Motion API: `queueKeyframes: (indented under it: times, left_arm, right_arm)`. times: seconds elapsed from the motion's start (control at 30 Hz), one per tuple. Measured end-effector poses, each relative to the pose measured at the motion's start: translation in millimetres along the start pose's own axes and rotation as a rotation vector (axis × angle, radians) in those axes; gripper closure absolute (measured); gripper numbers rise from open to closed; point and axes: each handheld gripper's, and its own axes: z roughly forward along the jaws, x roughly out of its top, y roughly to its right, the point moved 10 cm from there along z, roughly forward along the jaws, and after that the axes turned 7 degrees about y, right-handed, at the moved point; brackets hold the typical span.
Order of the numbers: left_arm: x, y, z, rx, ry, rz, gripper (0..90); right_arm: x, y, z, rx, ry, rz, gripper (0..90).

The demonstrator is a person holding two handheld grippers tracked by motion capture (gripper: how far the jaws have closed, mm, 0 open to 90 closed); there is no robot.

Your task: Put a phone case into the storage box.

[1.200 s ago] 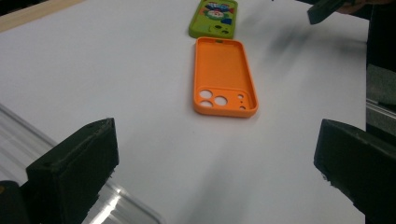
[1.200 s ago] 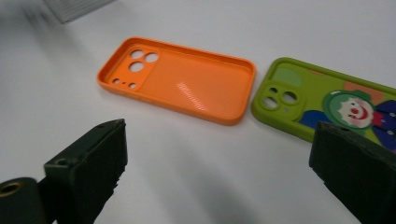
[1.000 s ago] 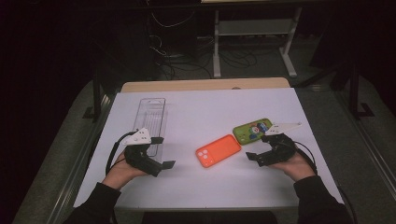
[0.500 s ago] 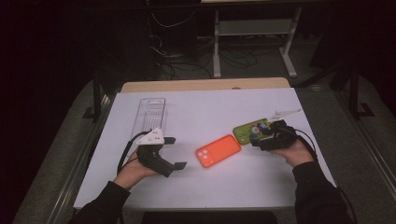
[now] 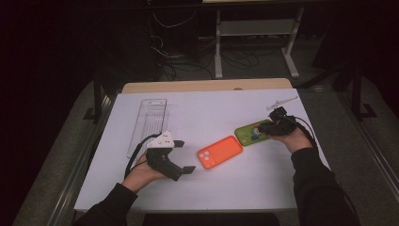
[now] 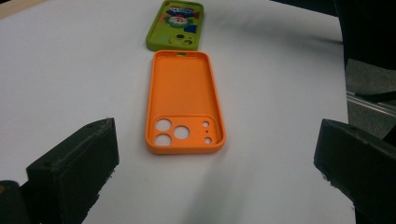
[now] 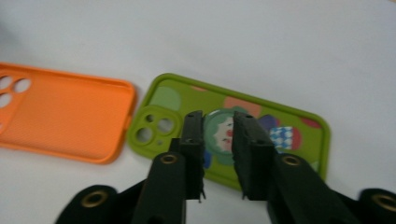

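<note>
An orange phone case (image 5: 219, 151) lies inside-up mid-table, camera holes towards the person. A green case with a cartoon print (image 5: 248, 133) lies just to its right. My left gripper (image 5: 186, 156) stands open left of the orange case (image 6: 183, 100), jaws wide and empty, pointing along it (image 6: 217, 163). My right gripper (image 5: 263, 127) hovers over the green case (image 7: 280, 126). Its jaws (image 7: 217, 116) have just been closing and now stand a narrow gap apart with nothing between them. The orange case (image 7: 60, 119) shows at the left there, the green one (image 6: 176, 25) beyond it in the left gripper view.
A clear plastic tray (image 5: 149, 123) lies at the left of the white tabletop (image 5: 211, 113). A wooden strip (image 5: 207, 86) borders the far edge. Beyond it stand dark stands and cables on the floor.
My right gripper has moved away from the person and onto the green case, and its jaws have narrowed. My left gripper has slid right, closer to the orange case.
</note>
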Motion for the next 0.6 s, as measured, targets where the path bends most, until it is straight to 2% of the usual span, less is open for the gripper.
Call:
queueKeyframes:
  times: [0.17, 0.2, 0.27, 0.33, 0.37, 0.4, 0.6]
  left_arm:
    - [-3.1, 2.5, 6.2, -0.009, -0.005, 0.000, 0.0]
    - [-3.6, 3.2, 6.6, -0.011, -0.009, 0.001, 0.0]
    - [-4.0, 3.0, 7.0, -0.010, -0.011, 0.004, 0.0]
    - [-4.4, 3.0, 7.9, -0.009, -0.009, -0.001, 0.0]
    - [-4.8, 3.0, 8.3, -0.009, -0.010, 0.001, 0.0]
    - [-5.9, 2.6, 8.5, -0.008, -0.016, 0.010, 0.0]
    - [-7.4, 4.1, 9.5, -0.010, -0.020, 0.003, 0.0]
  right_arm:
    - [6.9, 17.3, 9.4, -0.032, -0.025, 0.011, 86.8]
    - [9.6, 24.1, 14.4, -0.040, -0.045, 0.022, 87.9]
    - [10.7, 26.5, 16.2, -0.045, -0.050, 0.026, 88.0]
    - [14.3, 38.8, 26.3, -0.070, -0.068, 0.016, 88.0]
    - [14.3, 38.8, 26.3, -0.070, -0.068, 0.016, 88.0]
    - [14.7, 41.1, 28.7, -0.076, -0.072, 0.021, 88.0]
    - [17.7, 59.6, 51.0, -0.121, -0.107, 0.051, 88.2]
